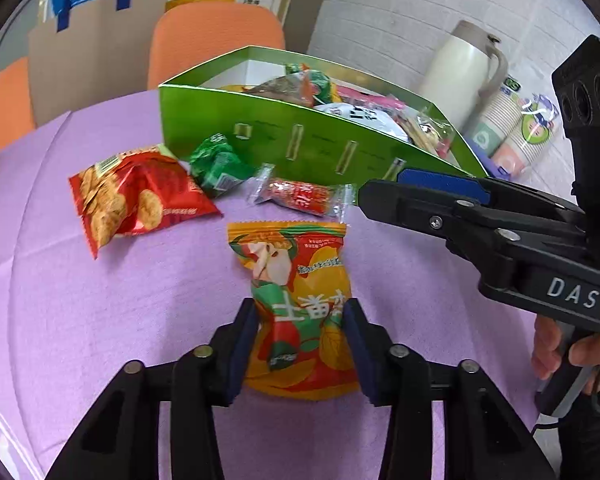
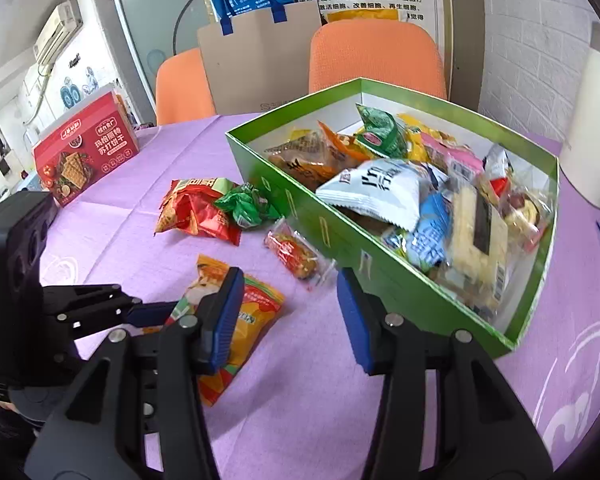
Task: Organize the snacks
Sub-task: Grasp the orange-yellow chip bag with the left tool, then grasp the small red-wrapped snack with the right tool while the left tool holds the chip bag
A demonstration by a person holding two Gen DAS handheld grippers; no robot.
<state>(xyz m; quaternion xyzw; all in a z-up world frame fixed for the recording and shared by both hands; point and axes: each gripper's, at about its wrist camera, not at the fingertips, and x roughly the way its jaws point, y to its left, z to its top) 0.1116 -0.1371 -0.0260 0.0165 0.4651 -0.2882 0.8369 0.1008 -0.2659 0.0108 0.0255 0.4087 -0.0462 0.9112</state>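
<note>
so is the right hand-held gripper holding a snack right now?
No: in the right wrist view the right hand-held gripper has its pads apart over bare purple tablecloth, with nothing between them.

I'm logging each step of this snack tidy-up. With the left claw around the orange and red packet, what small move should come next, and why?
Probably lift it and carry it toward the open green cardboard box. The left claw has its blue pads pinching the orange and red foil snack packet, which looks creased at the grip and still lies on the purple tablecloth. The box already holds many snacks.
</note>
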